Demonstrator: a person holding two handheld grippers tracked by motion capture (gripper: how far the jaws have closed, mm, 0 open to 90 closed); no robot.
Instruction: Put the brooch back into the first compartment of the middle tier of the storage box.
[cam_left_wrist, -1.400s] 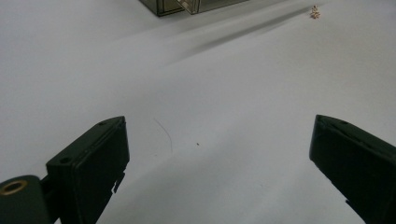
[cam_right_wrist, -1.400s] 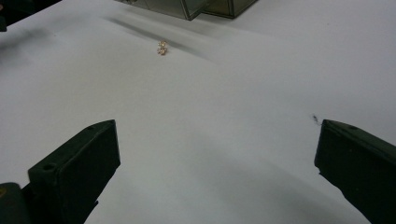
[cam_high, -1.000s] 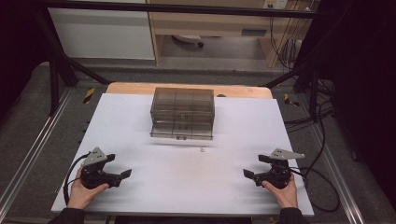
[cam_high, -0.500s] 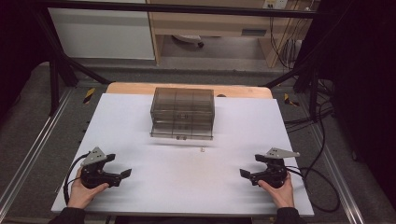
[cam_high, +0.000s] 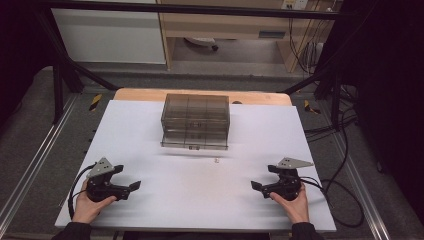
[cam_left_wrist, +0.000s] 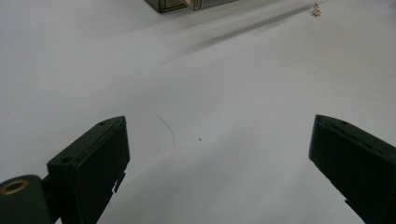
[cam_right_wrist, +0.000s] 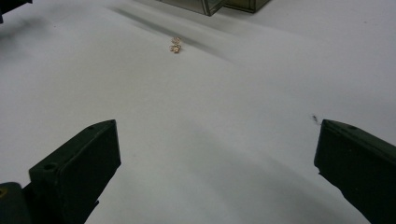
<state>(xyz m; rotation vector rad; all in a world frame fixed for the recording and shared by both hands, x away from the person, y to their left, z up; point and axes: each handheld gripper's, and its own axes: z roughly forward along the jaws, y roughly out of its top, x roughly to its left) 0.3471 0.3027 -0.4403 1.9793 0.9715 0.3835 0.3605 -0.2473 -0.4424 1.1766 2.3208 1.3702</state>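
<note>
White table sheet (cam_high: 150, 130): covers the tabletop; a wooden board (cam_high: 140, 95) shows along its far edge. A thin fibre (cam_left_wrist: 167, 130) and a dark speck (cam_left_wrist: 200, 139) lie on the sheet, just beside each other.

Black frame bar (cam_high: 200, 8): runs across the top.

Yellow-black markers (cam_high: 95, 101) (cam_high: 310, 107): one at each far corner.

Cables (cam_high: 345, 125): on the floor, right of the table.

Metal rail (cam_high: 30, 165): on the floor, along the left side.

White cabinet (cam_high: 110, 35) and wooden shelf unit (cam_high: 225, 25): behind the table.
</note>
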